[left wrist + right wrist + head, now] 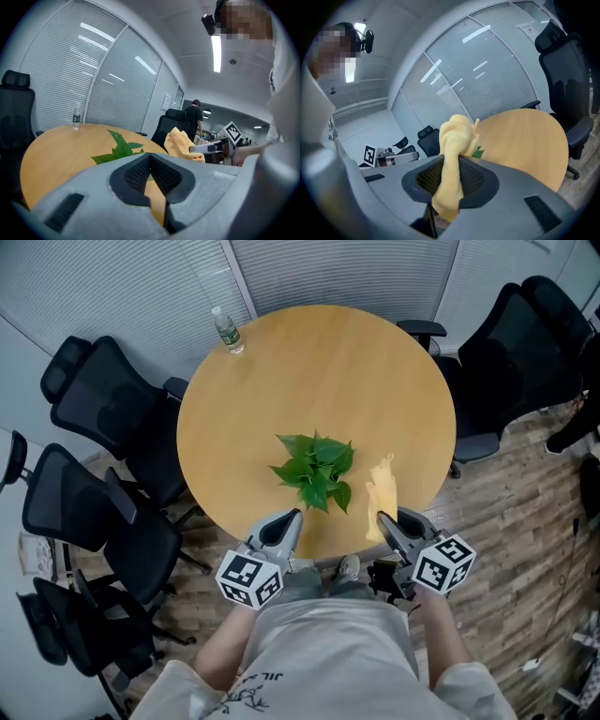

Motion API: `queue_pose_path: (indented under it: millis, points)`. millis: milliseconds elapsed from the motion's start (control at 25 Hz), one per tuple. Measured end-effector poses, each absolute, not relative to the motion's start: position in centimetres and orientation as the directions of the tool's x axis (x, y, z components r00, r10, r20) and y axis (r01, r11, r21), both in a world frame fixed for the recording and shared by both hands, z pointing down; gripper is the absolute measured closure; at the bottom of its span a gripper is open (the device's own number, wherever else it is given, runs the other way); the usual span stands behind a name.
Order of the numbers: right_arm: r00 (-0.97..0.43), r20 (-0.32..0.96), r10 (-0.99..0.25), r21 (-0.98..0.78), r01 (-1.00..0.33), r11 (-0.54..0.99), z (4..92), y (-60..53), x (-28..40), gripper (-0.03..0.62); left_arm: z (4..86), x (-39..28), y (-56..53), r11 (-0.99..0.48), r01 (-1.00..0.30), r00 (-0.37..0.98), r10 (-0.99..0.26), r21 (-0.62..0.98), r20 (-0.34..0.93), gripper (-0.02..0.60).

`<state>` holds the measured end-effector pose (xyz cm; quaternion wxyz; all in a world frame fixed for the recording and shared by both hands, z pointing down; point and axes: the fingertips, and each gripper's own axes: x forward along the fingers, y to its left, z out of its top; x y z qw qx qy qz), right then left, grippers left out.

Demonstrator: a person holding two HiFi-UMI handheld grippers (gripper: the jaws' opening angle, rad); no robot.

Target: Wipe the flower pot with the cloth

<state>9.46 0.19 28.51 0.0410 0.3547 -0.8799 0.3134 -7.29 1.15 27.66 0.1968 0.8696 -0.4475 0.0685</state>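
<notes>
**Head view.** Your left gripper [293,515] and right gripper [382,518] both reach over the near edge of the round wooden table [281,371]. Each carries its marker cube close to your body. The potted plant [316,470] stands on the table just ahead of the left gripper. Its green leaves cover the pot, so the pot itself cannot be seen from above. The yellow cloth [383,491] rises from the tips of the right gripper, just right of the leaves and not clearly touching them. A water bottle [227,331] stands at the far left rim of the table. Black office chairs [94,493] surround the table.

**Left gripper view.** The jaws of your left gripper [151,158] are fully together, with nothing between them. Past them lie the tabletop, the plant's leaves [119,149] and the bottle [76,116]. To the right, the cloth [180,142] stands up from the right gripper [199,149]. A person [193,118] stands in the background.

**Right gripper view.** The jaws of your right gripper [449,174] are clamped on the cloth [455,136]. It bunches upward between the pads and hangs a little below them. A leaf tip [478,152] shows just behind the cloth. The left gripper [410,154] lies alongside to the left.
</notes>
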Motion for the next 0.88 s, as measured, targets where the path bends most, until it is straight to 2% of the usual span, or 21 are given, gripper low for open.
queue_pose_path:
  millis: [320, 880]
  points:
    - [-0.701, 0.359, -0.616, -0.531, -0.696, 0.483, 31.3, -1.6, 9.1, 0.520, 30.5, -9.5, -0.5, -0.527, -0.809, 0.587, -0.736, 0.260, 0.336, 0.574]
    - [-0.676, 0.432, -0.597, -0.567, -0.718, 0.404, 37.0, -4.8, 8.3, 0.520, 37.7, -11.4, -3.0, -0.467, -0.826, 0.562, -0.727, 0.316, 0.395, 0.574]
